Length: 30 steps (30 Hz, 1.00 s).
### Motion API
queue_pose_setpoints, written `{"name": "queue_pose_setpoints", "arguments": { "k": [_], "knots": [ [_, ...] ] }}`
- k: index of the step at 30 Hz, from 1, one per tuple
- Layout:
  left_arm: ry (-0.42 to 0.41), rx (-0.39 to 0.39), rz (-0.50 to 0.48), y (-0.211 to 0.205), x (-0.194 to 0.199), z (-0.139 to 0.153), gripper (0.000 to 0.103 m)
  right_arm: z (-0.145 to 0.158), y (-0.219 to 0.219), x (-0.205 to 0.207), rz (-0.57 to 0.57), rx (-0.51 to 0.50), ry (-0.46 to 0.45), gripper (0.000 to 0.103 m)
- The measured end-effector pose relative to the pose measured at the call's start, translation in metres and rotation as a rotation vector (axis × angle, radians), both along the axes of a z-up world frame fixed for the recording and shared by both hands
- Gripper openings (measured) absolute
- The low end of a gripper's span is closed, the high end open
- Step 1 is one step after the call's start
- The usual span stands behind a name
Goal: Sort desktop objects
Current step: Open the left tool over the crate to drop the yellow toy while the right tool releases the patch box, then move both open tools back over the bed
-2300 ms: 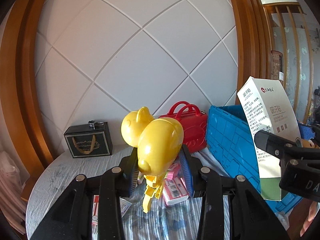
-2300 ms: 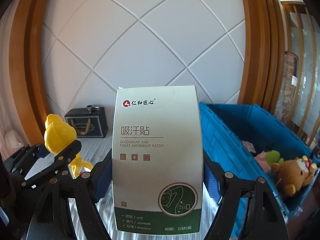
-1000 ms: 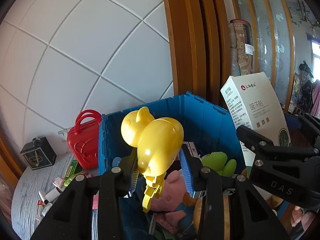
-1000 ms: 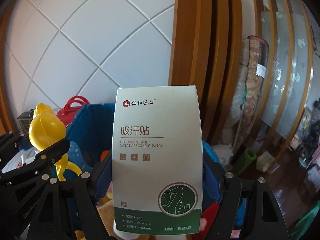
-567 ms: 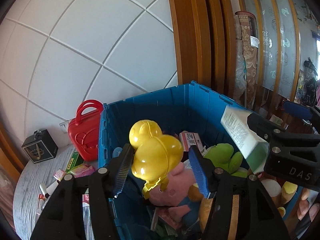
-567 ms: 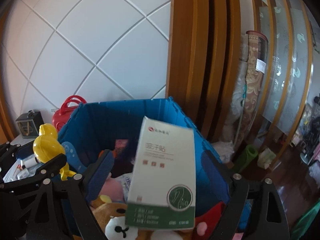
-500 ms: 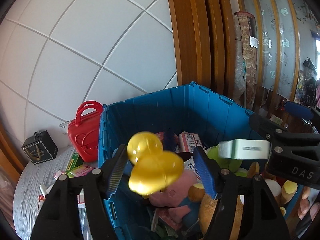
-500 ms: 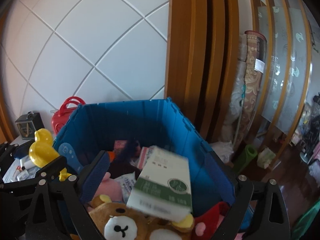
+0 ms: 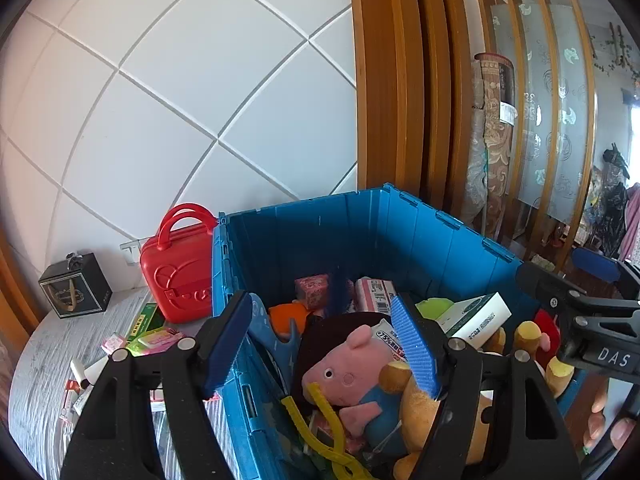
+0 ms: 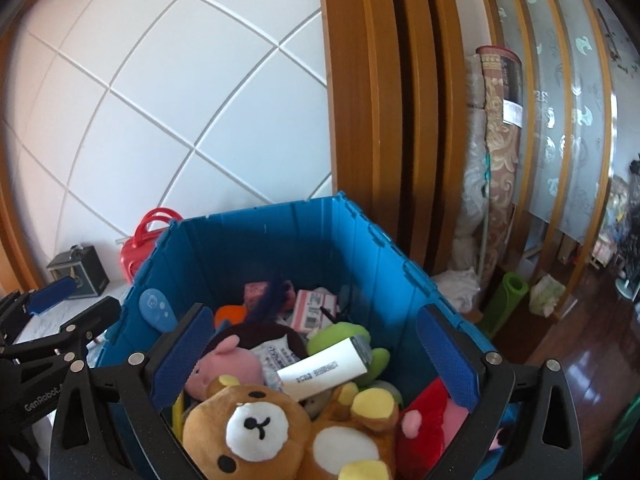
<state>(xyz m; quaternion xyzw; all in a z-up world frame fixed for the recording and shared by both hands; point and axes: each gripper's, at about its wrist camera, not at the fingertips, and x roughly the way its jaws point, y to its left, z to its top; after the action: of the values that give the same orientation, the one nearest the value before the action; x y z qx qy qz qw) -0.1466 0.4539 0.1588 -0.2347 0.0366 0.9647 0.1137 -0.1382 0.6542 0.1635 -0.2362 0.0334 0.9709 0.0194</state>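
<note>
Left wrist view.
- Left gripper (image 9: pixel 320 334): one, two blue-padded fingers standing apart over the bin, nothing between the pads.
- Right gripper (image 9: pixel 580 300): one, seen side-on at the right edge; how wide its fingers stand cannot be told from here. Bare fingertips of the person's hand (image 9: pixel 600 420) show below it.
- Blue bin (image 9: pixel 360 224): one, open-topped, on the table's right side, crowded with items.
- Inside the bin: one pink pig plush (image 9: pixel 344 372); one brown bear plush (image 9: pixel 420 412), partly behind the right finger; one white-and-green box (image 9: pixel 476 316) lying tilted on the toys, next to a green plush (image 9: pixel 428 305); one yellow plastic toy (image 9: pixel 320 428), only its thin lower part visible beneath the pig; two pink packets (image 9: pixel 312 286) at the far wall.
- Table (image 9: pixel 44 360): one, grey cloth. On it, one red toy case (image 9: pixel 178 270) touching the bin's left wall; one black gift box (image 9: pixel 74 286) further left; several small packets (image 9: pixel 154 338) scattered near the left finger, too many overlapping to count.

Right wrist view.
- Right gripper (image 10: pixel 314 358): one, jaws just opened and now wide, empty, above the bin.
- Left gripper (image 10: pixel 72 300): one, at the left edge, fingers parted.
- Blue bin (image 10: pixel 280 236): holds one bear plush (image 10: pixel 256 432), one pig plush (image 10: pixel 228 364), one green plush (image 10: pixel 332 332), one red plush (image 10: pixel 428 420), and the white-and-green box (image 10: pixel 324 368) lying flat across the toys, barcode edge up.
- Red toy case (image 10: pixel 138 246) and black gift box (image 10: pixel 84 272): one each, behind the bin's left corner.
</note>
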Motion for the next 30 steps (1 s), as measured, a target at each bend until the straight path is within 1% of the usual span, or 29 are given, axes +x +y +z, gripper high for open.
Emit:
{"name": "queue_pose_setpoints", "arguments": {
  "k": [2, 8, 11, 17, 24, 27, 30],
  "knots": [
    [0.007, 0.011, -0.004, -0.006, 0.005, 0.001, 0.071, 0.0, -0.005, 0.007, 0.007, 0.006, 0.004, 0.103],
    [0.055, 0.002, 0.024, -0.022, 0.02, 0.001, 0.071, -0.002, -0.026, 0.023, 0.038, 0.024, 0.011, 0.103],
    [0.048, 0.022, 0.025, -0.035, 0.023, -0.002, 0.071, -0.004, -0.038, 0.028, 0.06, 0.022, 0.013, 0.103],
    [0.043, 0.051, 0.078, -0.074, 0.027, -0.009, 0.071, -0.007, -0.071, 0.037, 0.088, 0.035, 0.026, 0.103],
    [0.042, 0.058, 0.148, -0.145, 0.033, -0.017, 0.071, -0.009, -0.126, 0.042, 0.123, 0.046, 0.033, 0.103],
    [0.036, 0.066, 0.178, -0.185, 0.036, -0.022, 0.071, -0.006, -0.16, 0.048, 0.135, 0.05, 0.047, 0.103],
    [0.013, 0.071, 0.204, -0.232, 0.037, -0.031, 0.071, -0.004, -0.203, 0.052, 0.152, 0.068, 0.059, 0.103]
  ]
}}
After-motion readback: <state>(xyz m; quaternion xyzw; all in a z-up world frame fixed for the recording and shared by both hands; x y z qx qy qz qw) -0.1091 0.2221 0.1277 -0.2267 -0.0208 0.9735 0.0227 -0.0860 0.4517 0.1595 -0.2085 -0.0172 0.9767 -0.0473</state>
